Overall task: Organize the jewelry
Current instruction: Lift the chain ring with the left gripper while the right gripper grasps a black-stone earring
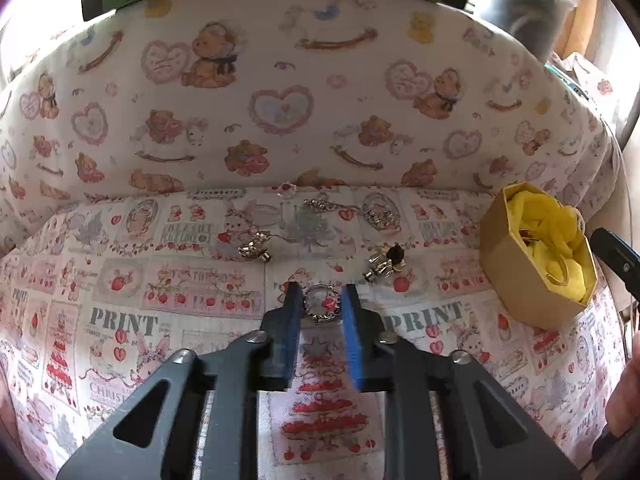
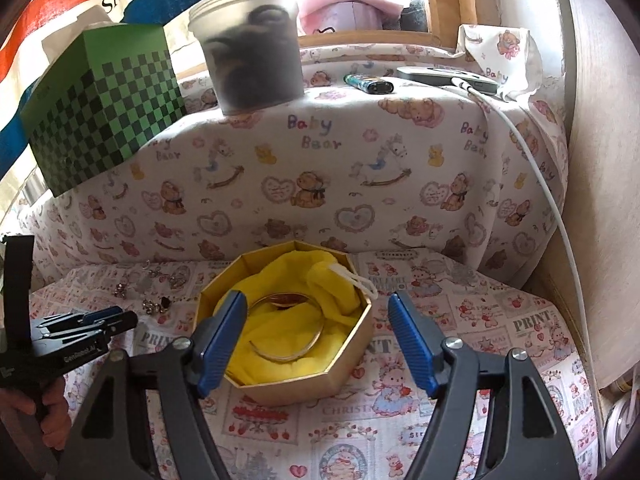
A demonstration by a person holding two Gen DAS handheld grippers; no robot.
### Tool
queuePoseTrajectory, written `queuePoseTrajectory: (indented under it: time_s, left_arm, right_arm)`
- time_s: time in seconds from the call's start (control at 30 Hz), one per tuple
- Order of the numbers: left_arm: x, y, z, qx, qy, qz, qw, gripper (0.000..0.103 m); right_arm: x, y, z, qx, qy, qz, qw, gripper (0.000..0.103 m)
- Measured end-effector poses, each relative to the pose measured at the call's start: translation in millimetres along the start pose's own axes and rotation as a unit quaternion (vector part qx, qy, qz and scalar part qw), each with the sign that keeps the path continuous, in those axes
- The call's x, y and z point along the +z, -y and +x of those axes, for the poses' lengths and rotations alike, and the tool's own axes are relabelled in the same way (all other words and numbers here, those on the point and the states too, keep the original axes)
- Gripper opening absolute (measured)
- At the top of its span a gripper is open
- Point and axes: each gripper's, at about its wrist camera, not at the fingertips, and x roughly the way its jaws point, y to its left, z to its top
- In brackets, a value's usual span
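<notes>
A small silver ring with a red stone [image 1: 321, 304] lies on the printed cloth, and my left gripper [image 1: 321, 294] is shut on it, one blue pad against each side. Several silver earrings [image 1: 256, 246] [image 1: 386, 264] [image 1: 320, 204] are scattered just beyond it. At the right stands a gold octagonal box [image 1: 520, 280] [image 2: 344, 364] lined with a yellow pouch [image 2: 304, 276]; a gold bangle [image 2: 288, 344] rests in it. My right gripper [image 2: 316, 298] hovers open over the box, its left finger above the box's left wall and its right finger clear of the box. The left gripper [image 2: 116, 316] shows at that view's left edge.
Behind the work area rises a ledge draped in bear-print cloth [image 2: 320, 152]. On it stand a green checkered box [image 2: 100, 108], a frosted plastic tub [image 2: 252, 60], a lighter [image 2: 368, 84] and a flat device [image 2: 448, 76] with a white cable [image 2: 560, 220] running down the right side.
</notes>
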Motion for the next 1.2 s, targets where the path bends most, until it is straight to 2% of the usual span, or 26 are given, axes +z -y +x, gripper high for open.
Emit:
queuePoseTrajectory:
  time_s: [0.13, 0.27, 0.4, 0.5, 0.6, 0.7, 0.77, 0.87, 1.0, 1.2]
  left_arm:
    - [0, 3, -5, 0.007, 0.008, 0.0, 0.9999, 0.018]
    - [1, 0, -36, -0.016, 0.039, -0.023, 0.9988, 0.018]
    - [2, -1, -81, 0.016, 0.093, -0.023, 0.9953, 0.018]
    - [4, -2, -102, 0.023, 0.123, -0.024, 0.9918, 0.018]
    - [7, -17, -107, 0.02, 0.131, -0.035, 0.9905, 0.018]
    - [10, -30, -107, 0.017, 0.125, -0.051, 0.9907, 0.018]
    - [8, -38, -112, 0.019, 0.128, -0.066, 0.9893, 0.018]
    - [9, -45, -119, 0.017, 0.138, -0.079, 0.9871, 0.018]
    - [10, -52, -117, 0.031, 0.14, -0.087, 0.9858, 0.018]
    - [12, -66, -102, 0.048, 0.119, -0.105, 0.9862, 0.018]
  right_arm:
    - [-1, 0, -3, 0.002, 0.002, 0.0, 1.0, 0.071]
    - [-1, -3, -8, 0.022, -0.009, 0.006, 1.0, 0.071]
    - [-1, -20, -25, 0.041, 0.009, -0.017, 0.999, 0.071]
    - [3, -38, -31, 0.056, 0.01, -0.021, 0.998, 0.07]
    - [6, -56, -23, 0.086, -0.019, -0.02, 0.996, 0.062]
    - [7, -81, -9, 0.096, -0.052, -0.043, 0.993, 0.049]
    - [7, -96, 2, 0.098, -0.074, -0.063, 0.99, 0.03]
    - [7, -115, 23, 0.109, -0.107, -0.073, 0.986, 0.023]
    - [9, -138, 49, 0.107, -0.131, -0.083, 0.982, 0.021]
    - [10, -165, 76, 0.087, -0.157, -0.1, 0.979, 0.019]
